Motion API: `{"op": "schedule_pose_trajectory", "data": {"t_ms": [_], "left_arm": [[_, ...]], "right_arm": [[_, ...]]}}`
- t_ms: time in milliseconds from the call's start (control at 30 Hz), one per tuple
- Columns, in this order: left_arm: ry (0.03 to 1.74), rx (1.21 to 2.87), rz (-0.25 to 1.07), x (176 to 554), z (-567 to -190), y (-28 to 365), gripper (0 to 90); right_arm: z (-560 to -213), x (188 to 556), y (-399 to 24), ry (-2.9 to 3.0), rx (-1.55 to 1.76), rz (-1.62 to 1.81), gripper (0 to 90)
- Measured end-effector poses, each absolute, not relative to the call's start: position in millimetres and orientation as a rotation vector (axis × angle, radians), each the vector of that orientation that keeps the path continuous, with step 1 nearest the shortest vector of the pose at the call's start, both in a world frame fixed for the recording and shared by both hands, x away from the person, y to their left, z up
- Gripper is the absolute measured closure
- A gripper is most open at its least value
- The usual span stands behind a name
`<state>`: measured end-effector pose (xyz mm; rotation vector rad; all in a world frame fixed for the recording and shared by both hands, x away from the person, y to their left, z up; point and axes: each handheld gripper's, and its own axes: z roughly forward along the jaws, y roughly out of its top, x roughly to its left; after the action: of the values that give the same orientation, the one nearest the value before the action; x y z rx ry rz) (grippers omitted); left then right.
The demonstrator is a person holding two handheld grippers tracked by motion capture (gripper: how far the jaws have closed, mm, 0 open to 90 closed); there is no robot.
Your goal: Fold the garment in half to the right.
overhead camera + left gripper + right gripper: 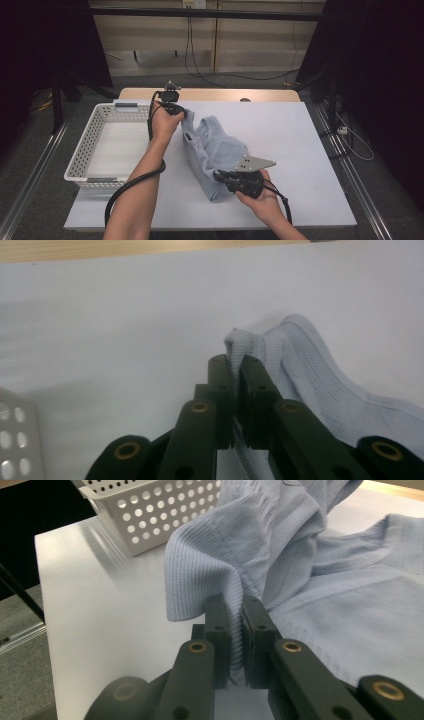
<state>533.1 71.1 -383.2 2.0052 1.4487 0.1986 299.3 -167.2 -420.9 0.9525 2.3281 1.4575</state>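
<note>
Both grippers [186,113] [220,175] clamped on garment [215,150]; beside it, basket [95,131].

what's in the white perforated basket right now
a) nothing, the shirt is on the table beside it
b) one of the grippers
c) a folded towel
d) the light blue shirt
a: the white perforated basket has a bare floor, while the light blue shirt lies crumpled on the table to its right, pinched at two ends by the left gripper and the right gripper.
</note>
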Motion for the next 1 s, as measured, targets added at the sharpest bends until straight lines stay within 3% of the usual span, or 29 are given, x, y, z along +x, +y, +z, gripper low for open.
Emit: {"op": "schedule_pose_trajectory", "data": {"t_ms": [167,333,600,700,1000], "left_arm": [[1.412,1.984,0.182,531,-383,68,82.8],[1.366,1.975,0.162,532,-383,69,72.4],[1.3,1.955,0.184,533,-378,72,42.9],[1.291,1.968,0.198,533,-376,72,35.9],[1.3,2.0,0.205,530,-385,75,30.9]], "right_arm": [[-419,298,-174,2.321,0.956,1.42,84.3],[-420,295,-184,2.304,0.984,1.388,84.2],[-425,290,-203,2.274,1.042,1.353,84.2],[-429,289,-207,2.277,1.057,1.343,84.2],[-436,286,-212,2.277,1.074,1.306,84.1]]}}
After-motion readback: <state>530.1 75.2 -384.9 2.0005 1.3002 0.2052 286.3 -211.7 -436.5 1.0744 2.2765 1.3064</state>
